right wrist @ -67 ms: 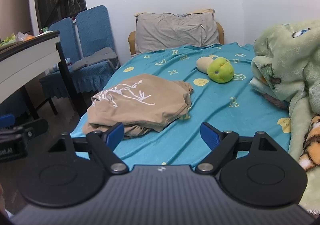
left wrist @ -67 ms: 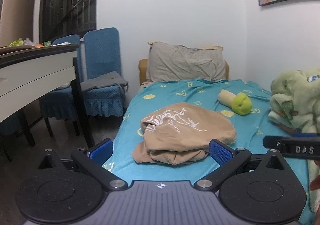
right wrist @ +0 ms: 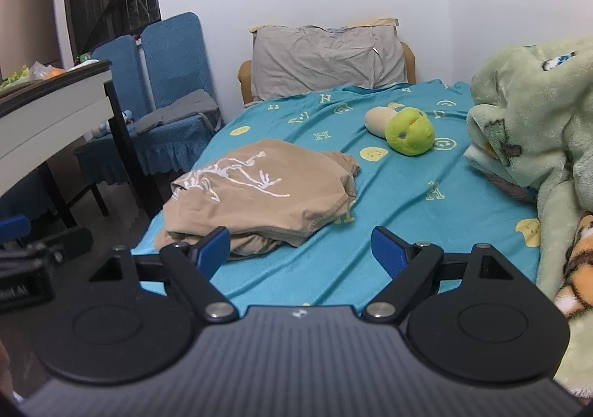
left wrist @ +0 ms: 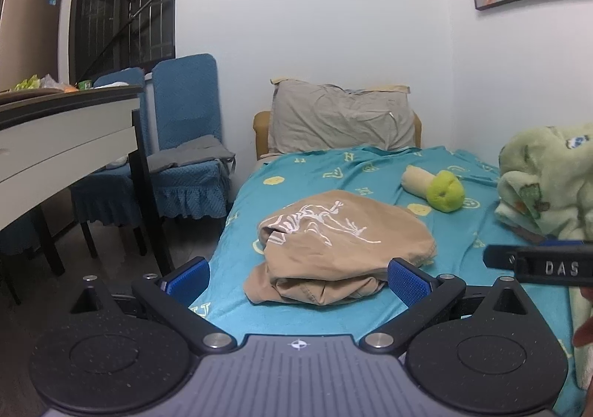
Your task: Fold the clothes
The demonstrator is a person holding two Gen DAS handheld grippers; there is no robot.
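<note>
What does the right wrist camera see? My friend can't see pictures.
A tan shirt with a white skeleton print lies bunched on a teal bedsheet, just beyond the open, empty right gripper. Farther back sit a green plush toy and a grey pillow.

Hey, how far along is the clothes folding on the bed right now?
Done: the tan garment with a white skeleton print already lies doubled over in layers on the teal bedsheet, though loosely, with uneven edges. In hand: nothing; the left gripper and right gripper are both open and hover short of it. Left: perhaps squaring up the bundle. No other unfolded clothes show, only a bunched green fleece blanket.
</note>
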